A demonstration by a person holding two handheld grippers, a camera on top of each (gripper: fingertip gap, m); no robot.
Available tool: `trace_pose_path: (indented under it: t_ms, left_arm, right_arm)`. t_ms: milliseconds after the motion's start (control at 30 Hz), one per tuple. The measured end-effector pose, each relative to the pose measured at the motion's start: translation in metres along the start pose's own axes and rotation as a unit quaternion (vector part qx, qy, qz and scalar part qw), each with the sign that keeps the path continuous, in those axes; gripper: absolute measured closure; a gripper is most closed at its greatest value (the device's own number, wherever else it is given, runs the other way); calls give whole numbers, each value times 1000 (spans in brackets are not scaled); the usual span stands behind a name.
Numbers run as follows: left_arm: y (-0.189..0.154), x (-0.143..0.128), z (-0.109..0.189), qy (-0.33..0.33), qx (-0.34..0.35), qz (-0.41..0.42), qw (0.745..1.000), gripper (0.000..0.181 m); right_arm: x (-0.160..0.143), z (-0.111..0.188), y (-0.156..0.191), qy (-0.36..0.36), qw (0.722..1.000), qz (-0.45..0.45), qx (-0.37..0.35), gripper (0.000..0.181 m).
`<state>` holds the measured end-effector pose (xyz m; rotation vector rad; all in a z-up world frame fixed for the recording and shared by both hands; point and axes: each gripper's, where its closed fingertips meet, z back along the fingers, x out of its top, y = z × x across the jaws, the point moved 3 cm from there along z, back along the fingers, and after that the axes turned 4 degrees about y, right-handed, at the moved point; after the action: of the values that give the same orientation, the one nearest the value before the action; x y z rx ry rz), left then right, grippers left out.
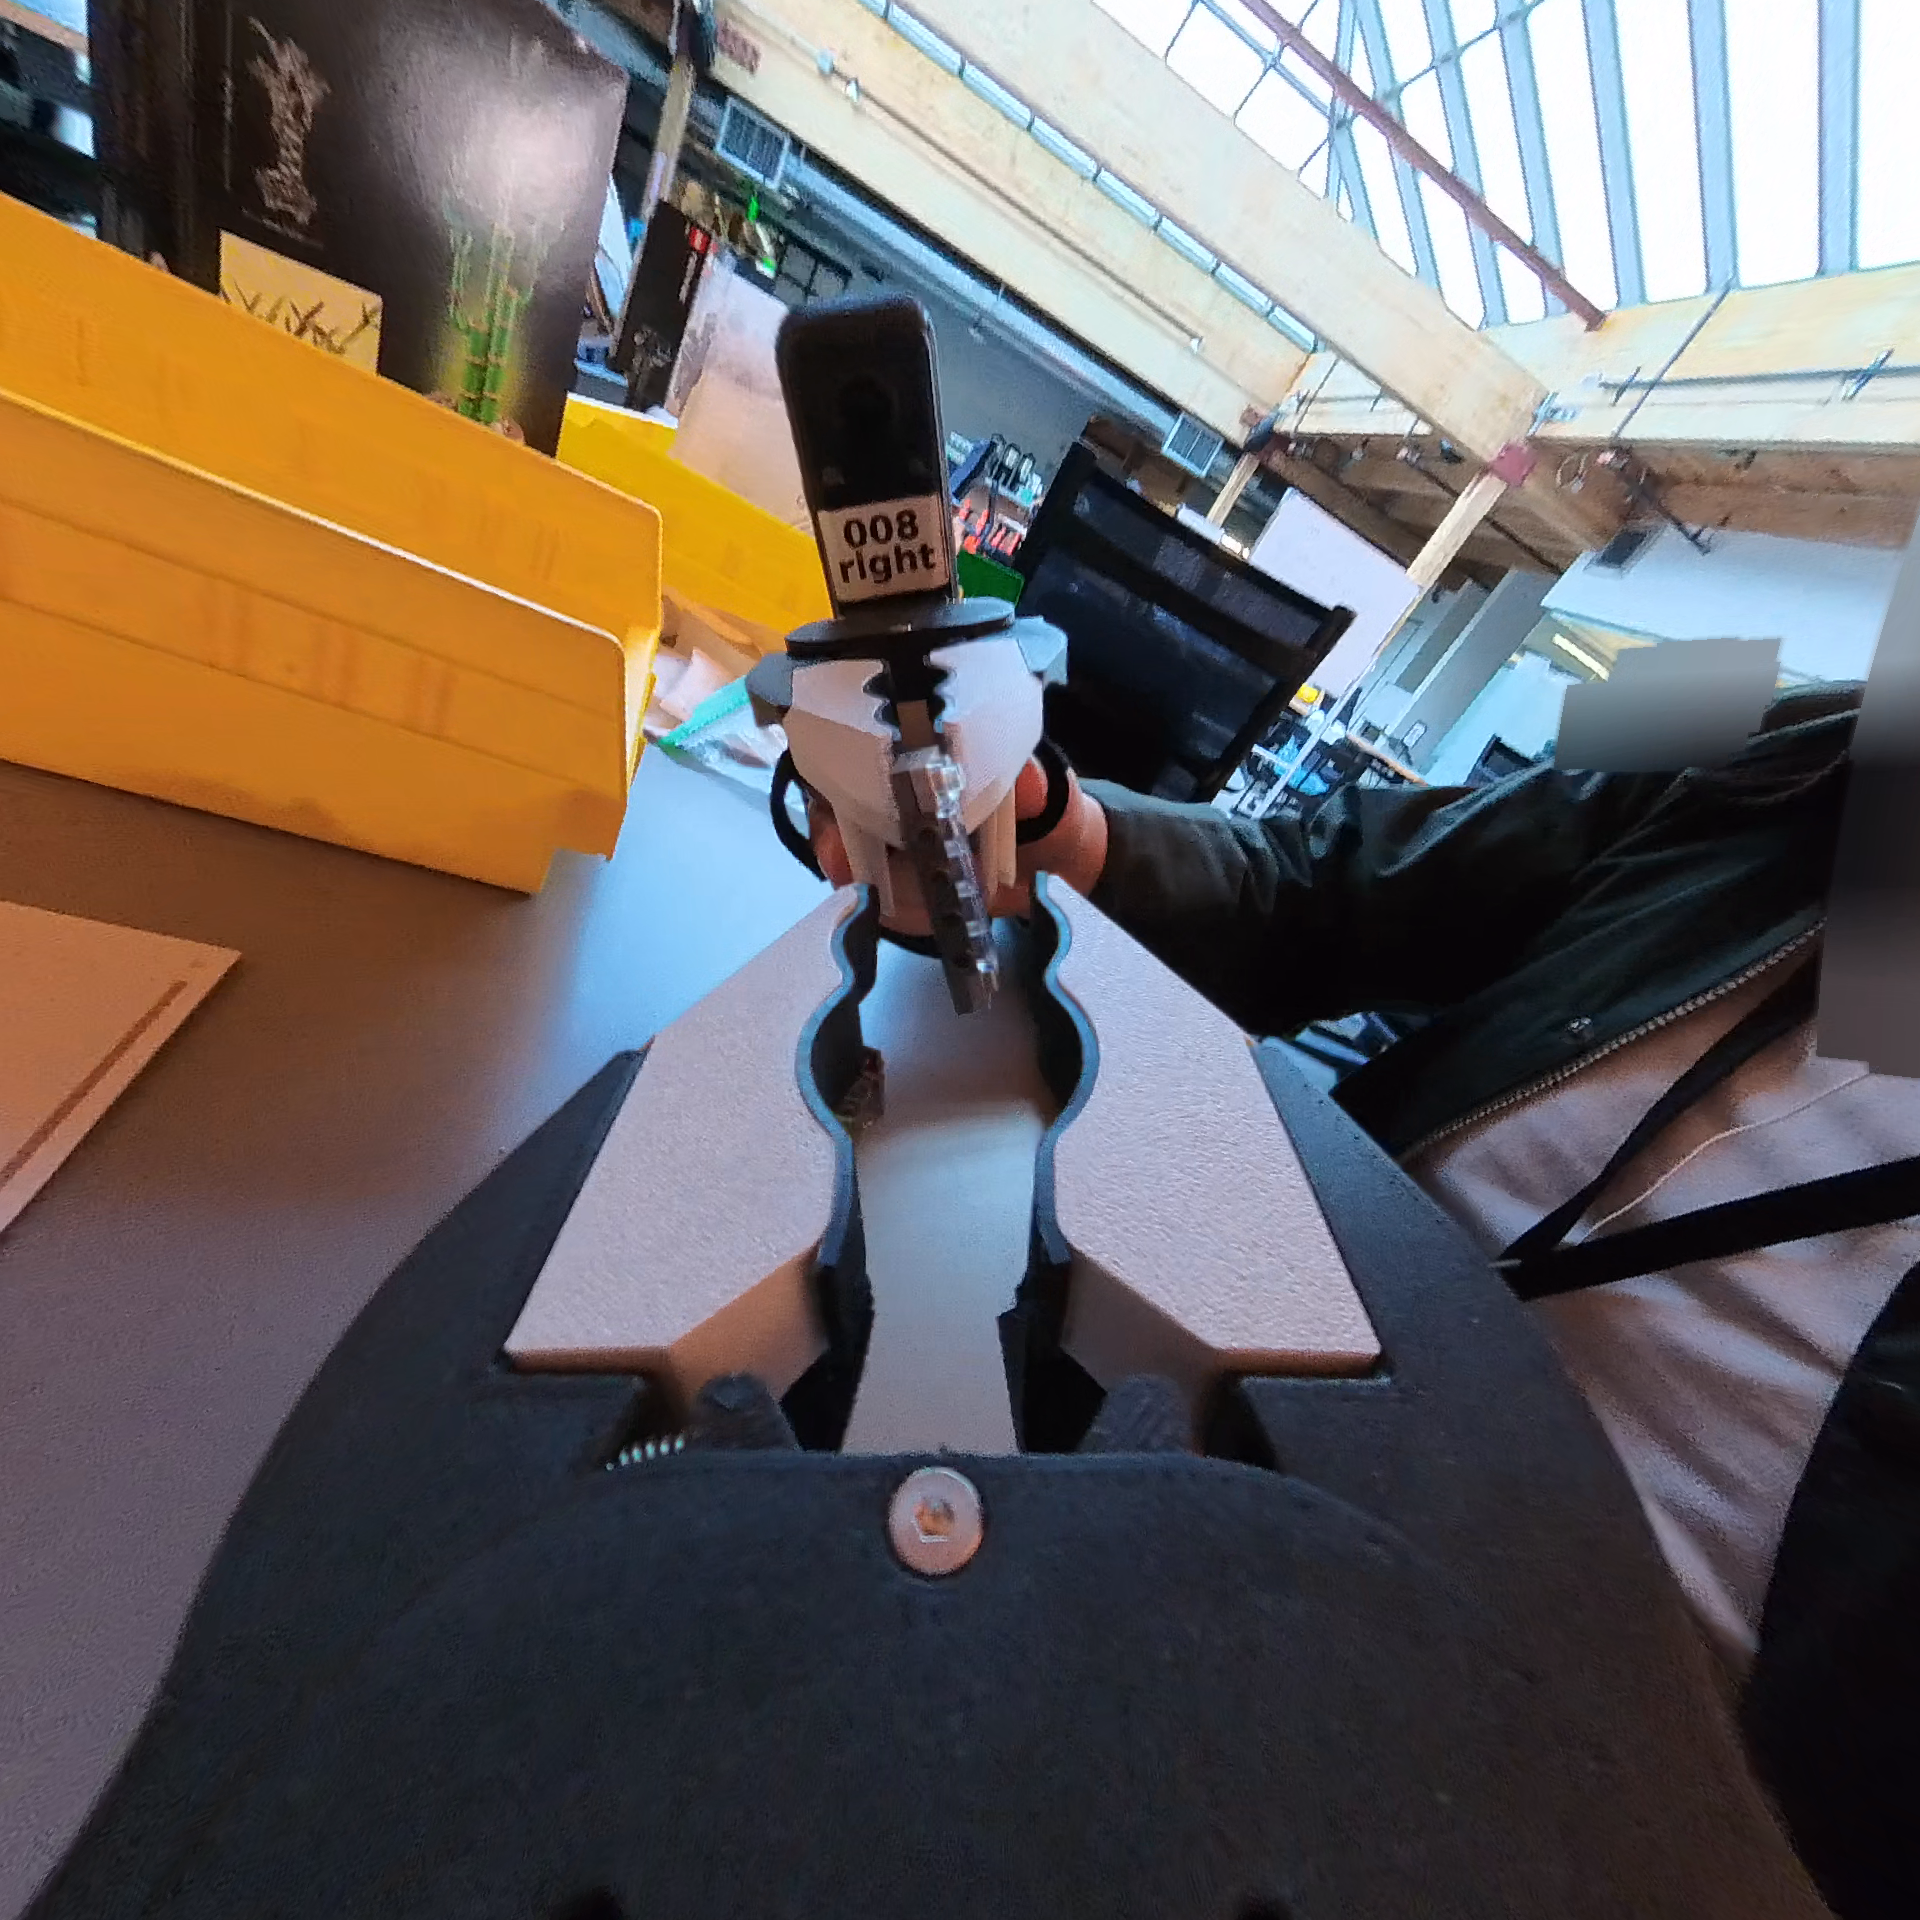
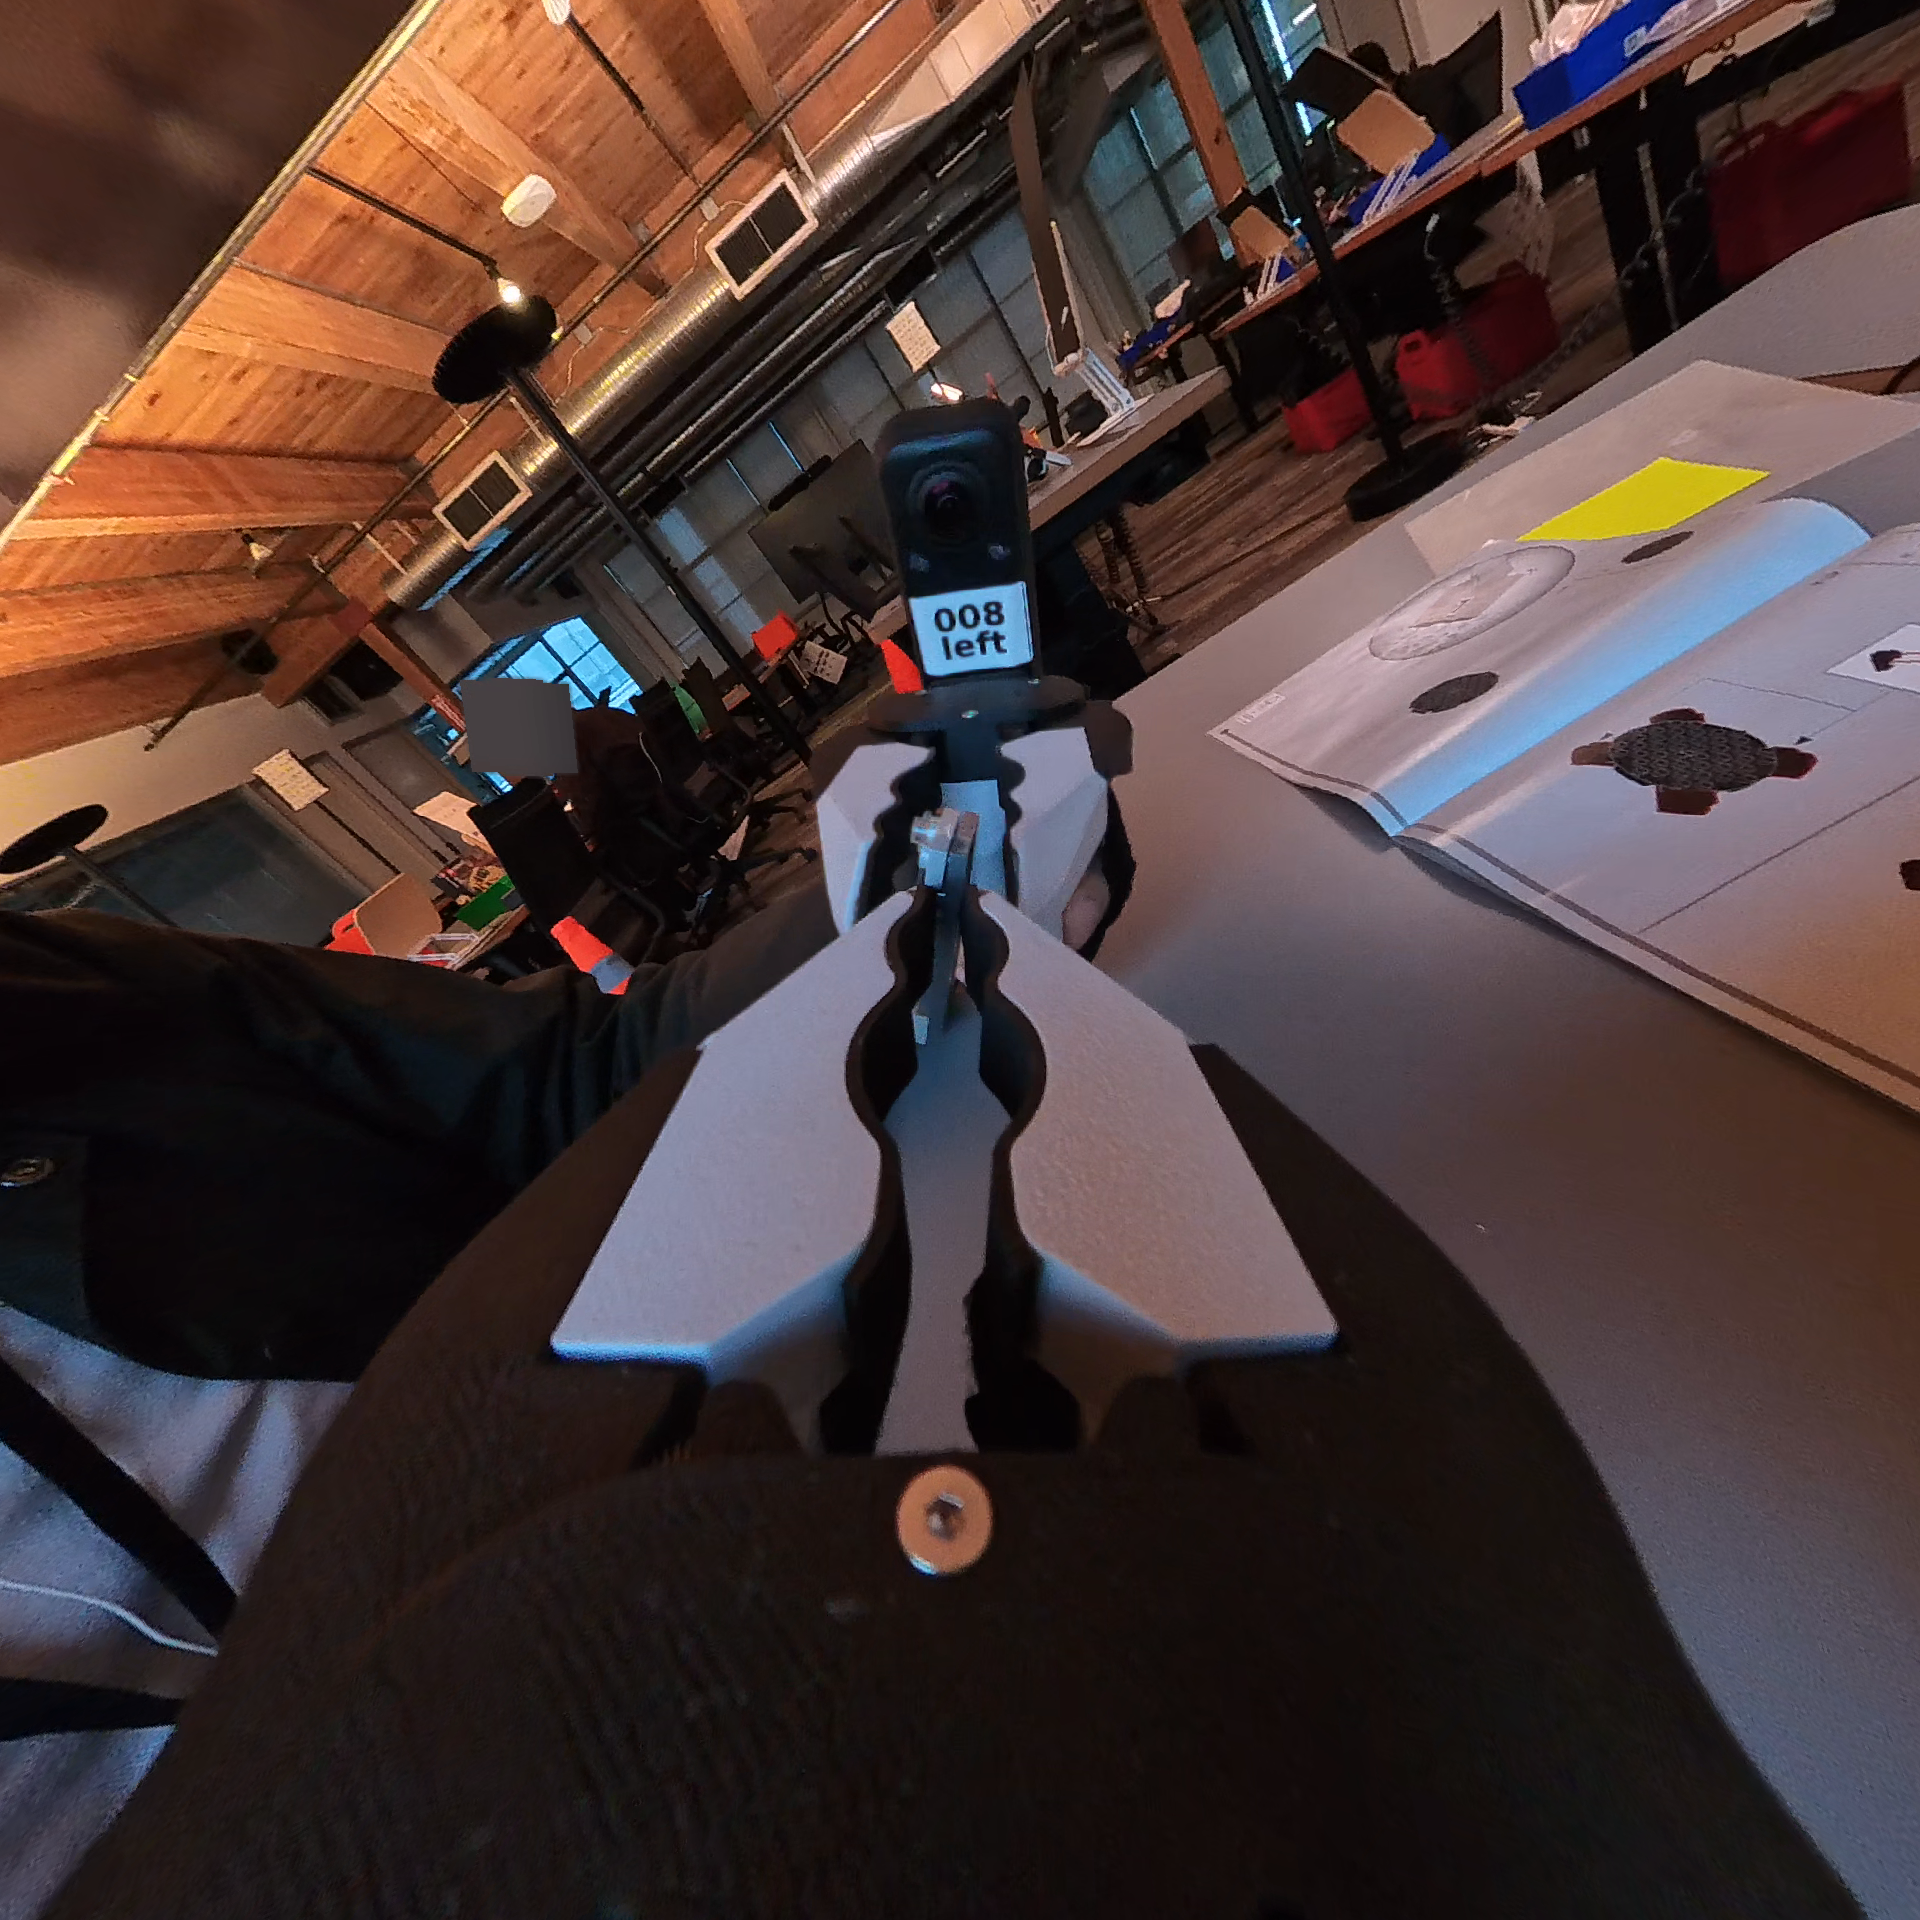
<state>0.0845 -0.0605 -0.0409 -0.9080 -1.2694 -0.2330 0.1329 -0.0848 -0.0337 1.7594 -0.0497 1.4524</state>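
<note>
Grey tabletop [image 1: 364, 1039] by yellow bins [image 1: 312, 623] lies below both tools: the right tool [image 2: 948, 914] is clamped on a grey brick strip [image 1: 954, 883], and the left tool [image 1: 948, 912], fingers parted, straddles the strip's free end.

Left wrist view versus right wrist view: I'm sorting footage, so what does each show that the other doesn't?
Only the left wrist view shows the stacked yellow plastic bins and a dark printed box. Only the right shows the open illustrated paper booklet. Both show the grey tabletop, the left gripper open, and the right gripper clamping a thin grey studded strip.
</note>
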Motion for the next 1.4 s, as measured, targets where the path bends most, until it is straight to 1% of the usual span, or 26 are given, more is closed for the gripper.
trace_pose_path:
  t_ms: [33, 67, 167, 200, 233, 267, 300, 333, 367, 433, 500, 533, 567, 600, 633, 700, 767, 967, 1400]
  left_arm:
    - [0, -3, -3, 9, 0, -7, 1000, 158]
    - [0, -5, -4, 15, 2, -17, 1000, 170]
    - [4, -5, -4, 16, 21, -32, 999, 174]
    - [8, -4, -2, 16, 37, -30, 999, 174]
    - [13, -2, 2, 13, 60, -28, 998, 174]
    - [18, 1, 6, 11, 90, -31, 995, 174]
    - [24, 3, 11, 14, 130, -41, 991, 174]
    - [30, 5, 16, 21, 177, -56, 982, 174]
    - [35, 7, 21, 30, 222, -72, 972, 174]
    - [44, 7, 28, 53, 306, -87, 947, 173]
    - [48, 4, 28, 81, 348, -87, 930, 173]
    - [49, 1, 26, 93, 358, -84, 925, 173]
    - [50, -2, 24, 106, 365, -82, 921, 173]
    - [51, -5, 22, 119, 373, -82, 917, 173]
    - [52, -7, 19, 129, 379, -85, 912, 173]
    - [51, -11, 14, 144, 385, -92, 907, 173]
    - [50, -12, 10, 149, 382, -95, 907, 173]
    - [49, -13, 6, 153, 380, -100, 907, 173]
    - [47, -14, 3, 161, 387, -113, 901, 173]
  right_arm:
    - [-1, -1, -1, 4, 1000, 1, -2, 178]
    - [-2, -1, -1, 5, 1000, 4, -1, 178]
    - [-1, -1, -3, 3, 1000, 11, -9, 178]
    - [-1, 1, -7, 5, 999, 22, -27, 177]
    - [1, 3, -11, 4, 997, 50, -61, 173]
    - [5, 7, -15, 2, 989, 98, -109, 162]
    - [10, 12, -18, 5, 974, 160, -162, 156]
    - [13, 16, -18, 17, 950, 228, -213, 156]
    - [15, 19, -18, 32, 920, 292, -260, 156]
    - [17, 17, -14, 56, 855, 395, -331, 157]
    - [15, 9, -11, 72, 805, 460, -368, 162]
    - [16, 5, -11, 76, 785, 481, -384, 162]
    - [16, 2, -12, 81, 770, 493, -395, 162]
    - [16, -1, -13, 87, 764, 498, -401, 162]
    - [14, -4, -15, 92, 764, 497, -402, 162]
    - [10, -8, -19, 99, 777, 484, -391, 164]
    - [7, -9, -22, 102, 788, 468, -387, 168]
    - [5, -11, -25, 103, 807, 445, -374, 169]
    - [1, -13, -31, 114, 812, 430, -378, 176]
